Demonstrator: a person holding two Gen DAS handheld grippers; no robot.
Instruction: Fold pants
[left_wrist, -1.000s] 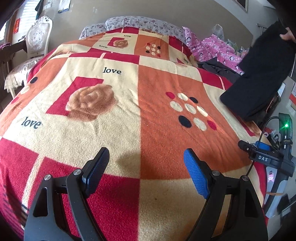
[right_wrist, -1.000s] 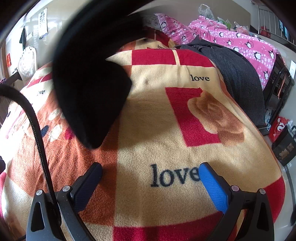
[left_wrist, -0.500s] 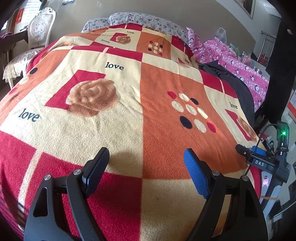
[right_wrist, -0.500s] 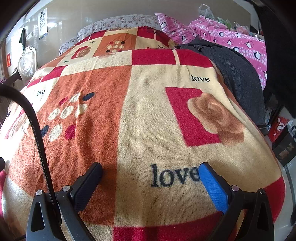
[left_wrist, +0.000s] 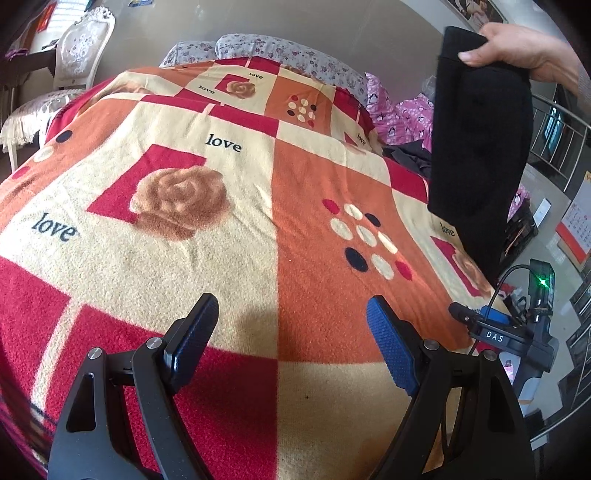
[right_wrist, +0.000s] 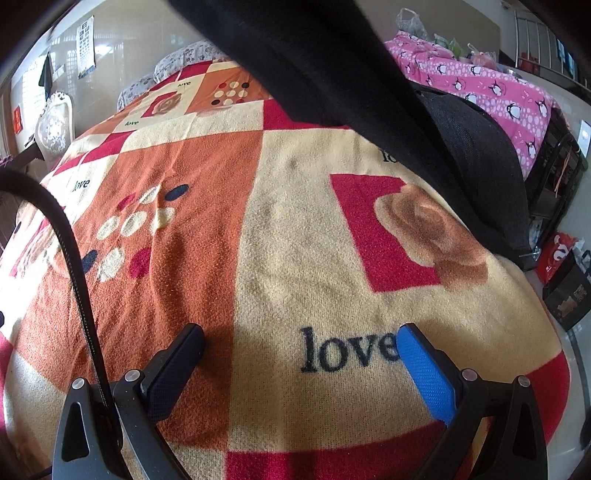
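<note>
A bare hand (left_wrist: 517, 48) dangles the black pants (left_wrist: 480, 147) above the bed's (left_wrist: 221, 258) right side, soft, limp and best pinched at the waistband, while the left gripper (left_wrist: 291, 339) and right gripper (right_wrist: 299, 365) hover with jaws apart, empty.

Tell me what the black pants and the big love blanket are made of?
The black pants, held up by a bare hand, look like soft matte knit or fleece, since nothing shines and they hang limp. The blanket looks like fuzzy plush fleece: its surface is nubbly and the printed roses have blurred edges. The exact fibres cannot be told from here.
</note>
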